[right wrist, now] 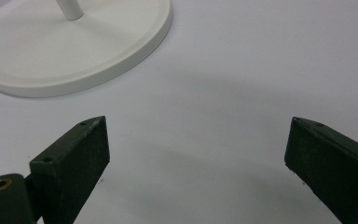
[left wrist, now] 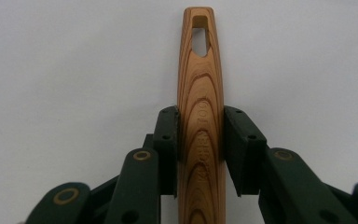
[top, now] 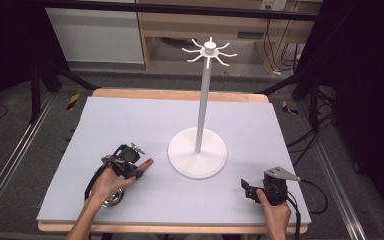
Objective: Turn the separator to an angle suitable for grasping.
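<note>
The left gripper (left wrist: pixel 200 140) clamps the slim, grained wooden handle (left wrist: pixel 200 84) squarely between both pads, while the right gripper (right wrist: pixel 196 149) gapes wide, holding nothing.

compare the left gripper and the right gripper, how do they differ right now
The left gripper has its jaws closed on a wooden handle; the right gripper has its jaws spread wide with nothing between them. In the high view the left gripper sits left of the white stand, the right gripper to its right, near the table's front edge. Both have black jaws, and a hand holds each.
</note>
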